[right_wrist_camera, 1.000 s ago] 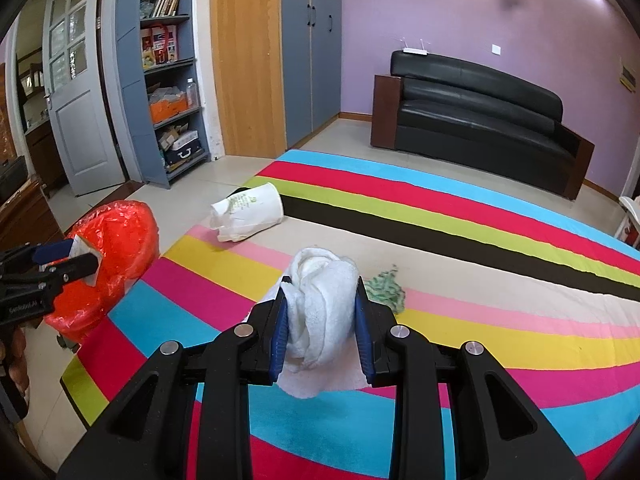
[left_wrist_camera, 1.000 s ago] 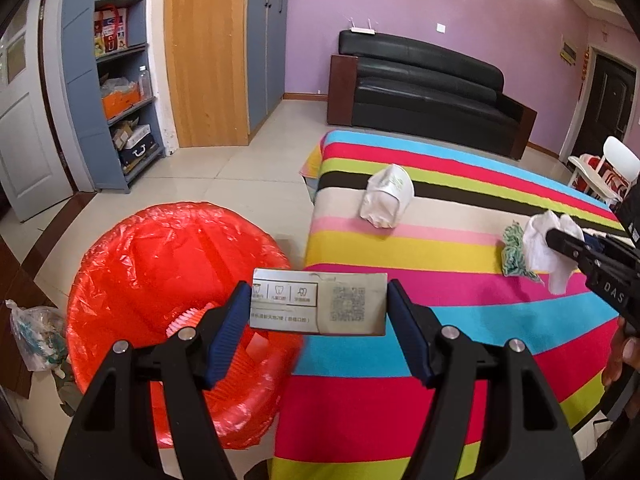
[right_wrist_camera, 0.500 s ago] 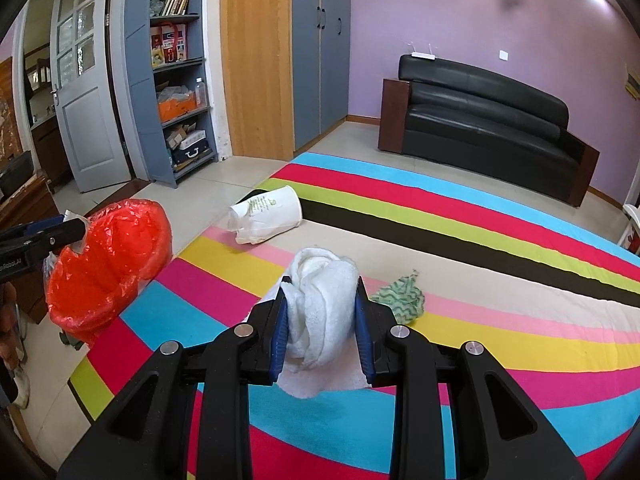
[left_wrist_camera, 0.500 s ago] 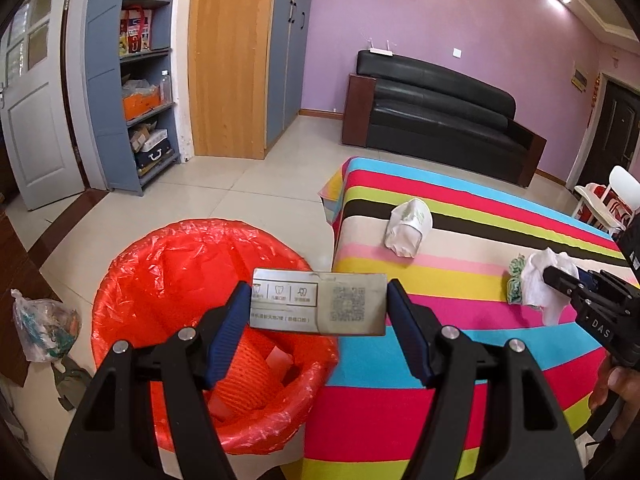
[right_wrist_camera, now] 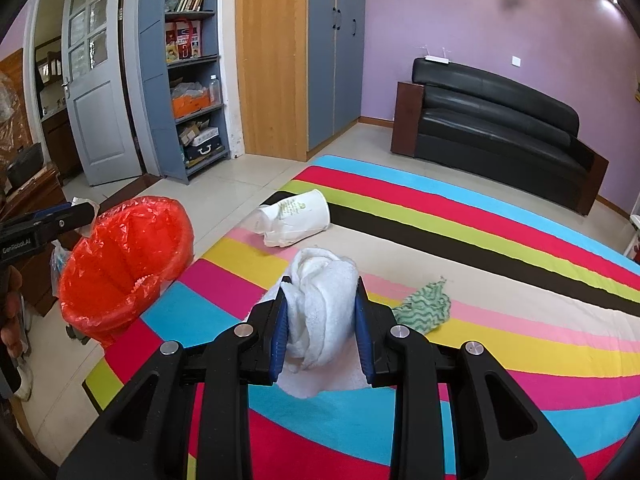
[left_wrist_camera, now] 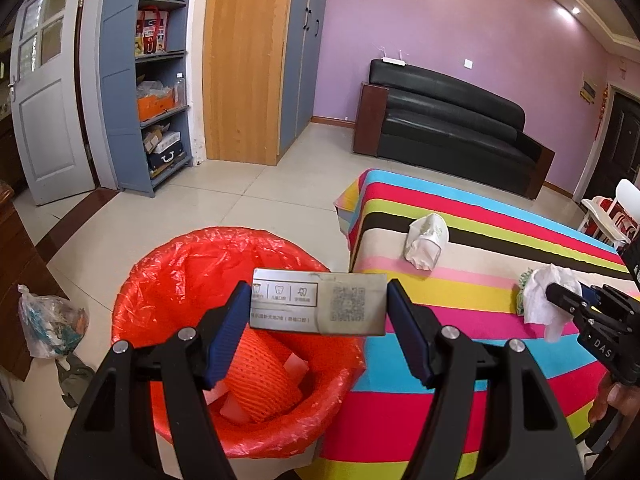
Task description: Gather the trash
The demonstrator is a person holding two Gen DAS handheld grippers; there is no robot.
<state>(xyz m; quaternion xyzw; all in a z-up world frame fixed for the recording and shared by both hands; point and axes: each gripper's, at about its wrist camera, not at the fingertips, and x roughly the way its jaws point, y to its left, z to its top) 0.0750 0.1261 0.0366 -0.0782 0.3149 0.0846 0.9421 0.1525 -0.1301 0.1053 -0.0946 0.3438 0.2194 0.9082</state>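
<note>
My left gripper (left_wrist_camera: 319,320) is shut on a flat grey printed box (left_wrist_camera: 319,302) and holds it over the near rim of a bin lined with a red bag (left_wrist_camera: 192,276). An orange mesh piece (left_wrist_camera: 260,376) and white scraps lie in the bin. My right gripper (right_wrist_camera: 320,320) is shut on a crumpled white tissue (right_wrist_camera: 322,300) above the striped cloth (right_wrist_camera: 480,300); from the left wrist view it shows at the right edge (left_wrist_camera: 560,300). A tipped white paper cup (right_wrist_camera: 294,220) and a green wrapper (right_wrist_camera: 426,306) lie on the cloth.
A knotted plastic bag (left_wrist_camera: 48,326) sits on the floor left of the bin. A black sofa (left_wrist_camera: 444,128) stands against the purple wall. Blue shelves (left_wrist_camera: 158,92) and a white door (left_wrist_camera: 48,100) are at the left. A white chair (left_wrist_camera: 610,216) is at the right.
My left gripper has carried the box leftward, from above the cloth's edge to over the bin. My right gripper has shifted toward the bin with the tissue in it.
</note>
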